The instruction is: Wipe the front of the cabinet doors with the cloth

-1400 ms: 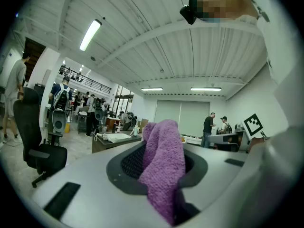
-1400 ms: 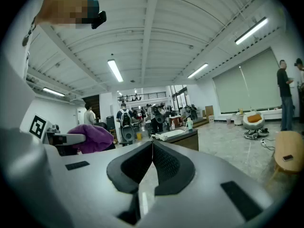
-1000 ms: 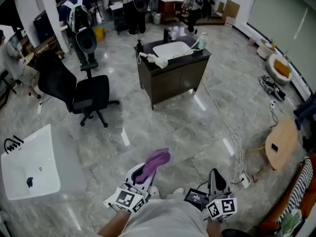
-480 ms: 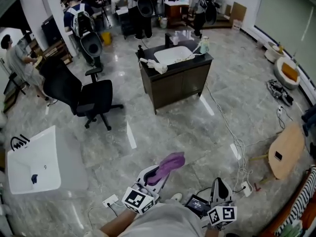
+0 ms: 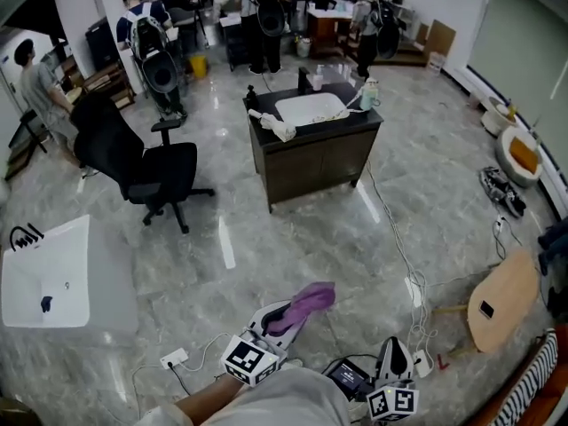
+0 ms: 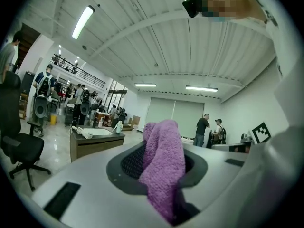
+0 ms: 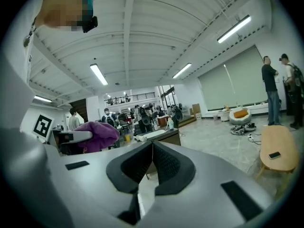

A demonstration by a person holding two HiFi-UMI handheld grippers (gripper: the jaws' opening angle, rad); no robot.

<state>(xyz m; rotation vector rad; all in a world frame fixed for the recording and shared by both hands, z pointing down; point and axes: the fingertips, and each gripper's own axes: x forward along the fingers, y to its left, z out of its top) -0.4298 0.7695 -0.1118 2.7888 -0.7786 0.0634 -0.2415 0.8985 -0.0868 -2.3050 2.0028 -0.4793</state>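
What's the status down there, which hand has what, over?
Left gripper shut on purple cloth. Right gripper shut, empty. Cabinet doors across the floor, not yet reached. Cable on floor along the way.

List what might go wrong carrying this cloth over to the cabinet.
1. A white cable trails over the floor from the cabinet toward the person's feet: a likely trip hazard.
2. The cloth is pinched in the left claw with much of it flopping free, so it might slip out on the way.
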